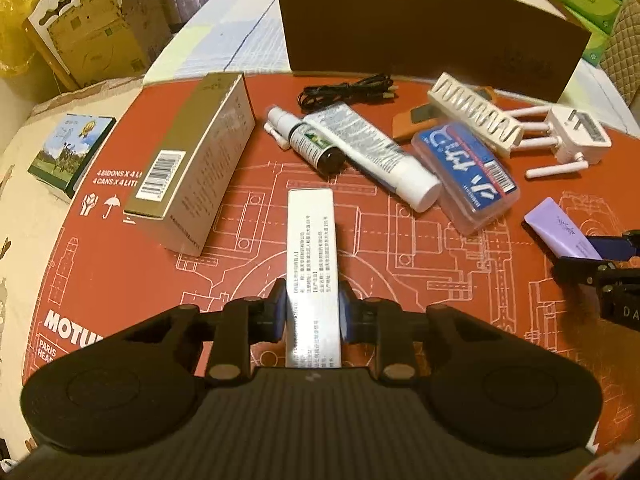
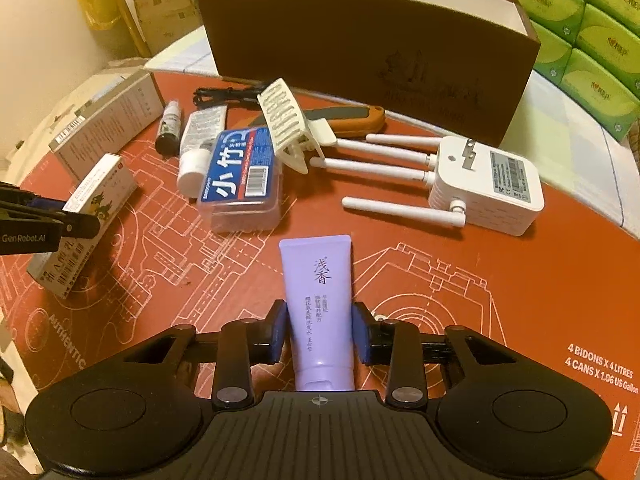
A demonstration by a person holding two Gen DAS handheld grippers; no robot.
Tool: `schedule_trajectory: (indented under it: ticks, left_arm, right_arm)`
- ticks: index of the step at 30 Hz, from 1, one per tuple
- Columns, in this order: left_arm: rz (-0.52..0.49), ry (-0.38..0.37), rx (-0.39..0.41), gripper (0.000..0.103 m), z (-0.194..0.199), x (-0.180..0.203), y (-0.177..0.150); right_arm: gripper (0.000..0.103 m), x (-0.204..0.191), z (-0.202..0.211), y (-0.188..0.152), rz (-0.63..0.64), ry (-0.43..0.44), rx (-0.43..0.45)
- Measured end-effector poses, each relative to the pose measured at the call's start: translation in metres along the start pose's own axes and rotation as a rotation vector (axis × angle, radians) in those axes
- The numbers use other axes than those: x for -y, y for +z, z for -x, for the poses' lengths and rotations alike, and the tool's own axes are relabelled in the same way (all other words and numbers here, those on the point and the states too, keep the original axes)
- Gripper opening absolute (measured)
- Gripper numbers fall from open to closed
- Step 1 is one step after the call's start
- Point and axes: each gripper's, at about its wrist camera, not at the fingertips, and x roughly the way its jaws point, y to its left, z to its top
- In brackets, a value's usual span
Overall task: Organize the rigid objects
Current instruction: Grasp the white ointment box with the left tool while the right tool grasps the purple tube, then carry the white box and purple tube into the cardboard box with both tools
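**Both claws loaded**

The left claw [image 1: 313, 316] clamps a small white carton [image 1: 311, 256] at lower centre — light, crushable, best held by its long sides. The right claw [image 2: 319, 330] pinches a lilac tube [image 2: 319, 300] at lower centre — soft, slippery; the cap end looks firmer.

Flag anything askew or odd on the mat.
The white hair clip sits propped across the clear blue-label case and orange utility knife, not flat. Otherwise loose clutter; nothing spilled or visibly damaged.
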Motion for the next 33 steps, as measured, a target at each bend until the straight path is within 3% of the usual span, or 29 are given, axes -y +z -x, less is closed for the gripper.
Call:
schedule_trajectory:
  ticks: [20, 33]
  left_arm:
    - [-0.014, -0.057, 0.145, 0.022, 0.06, 0.035, 0.039]
    - [-0.097, -0.132, 0.23, 0.022, 0.071, 0.047, 0.098]
  right_arm:
    - [0.031, 0.022, 0.06, 0.034, -0.057, 0.066, 0.132]
    - [0.031, 0.035, 0.081, 0.078, -0.164, 0.067, 0.221]
